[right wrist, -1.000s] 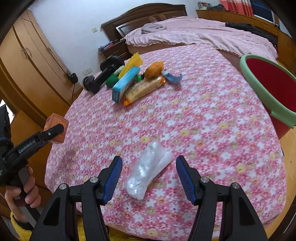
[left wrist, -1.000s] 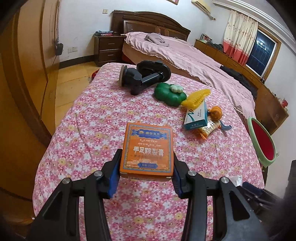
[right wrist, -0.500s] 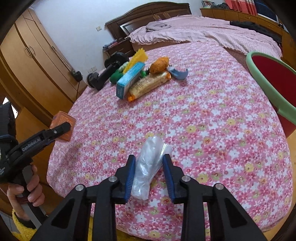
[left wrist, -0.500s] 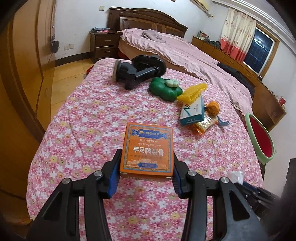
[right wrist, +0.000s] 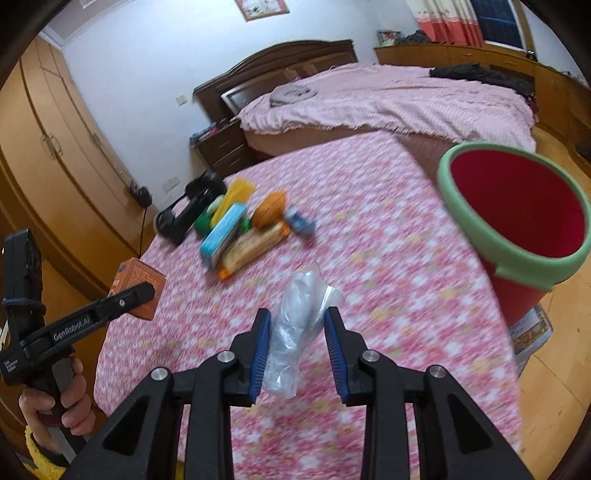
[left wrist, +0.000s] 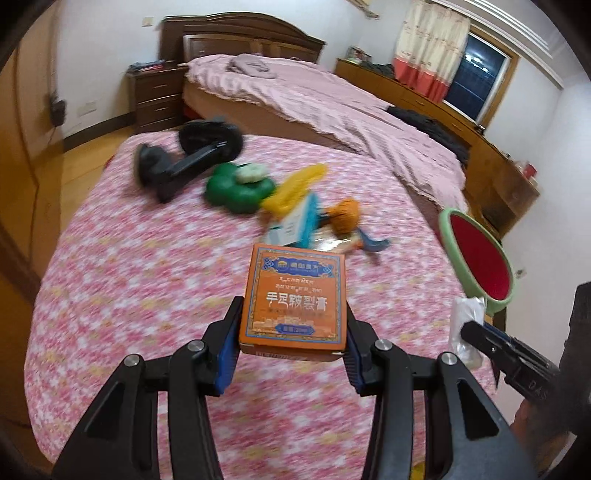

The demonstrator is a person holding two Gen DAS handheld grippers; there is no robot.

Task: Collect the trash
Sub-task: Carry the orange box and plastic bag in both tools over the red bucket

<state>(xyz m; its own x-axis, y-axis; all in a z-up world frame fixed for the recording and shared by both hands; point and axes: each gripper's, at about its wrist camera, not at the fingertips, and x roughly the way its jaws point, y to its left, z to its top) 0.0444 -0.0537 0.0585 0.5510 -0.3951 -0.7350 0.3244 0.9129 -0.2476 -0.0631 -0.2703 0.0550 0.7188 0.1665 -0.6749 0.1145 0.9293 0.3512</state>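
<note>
Jaws of the left gripper clamp an orange box above the floral tablecloth. Right gripper pinches a clear plastic wrapper, lifted clear of the cloth. Red bin with green rim stands beside the table edge, right of both.

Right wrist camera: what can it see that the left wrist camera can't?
Only the right wrist view shows the hand holding the left gripper, a picture on the wall and the bucket's outside. Only the left wrist view shows the orange box's printed face and the window. Both show the plastic bag, the bed and the pile of items.
</note>
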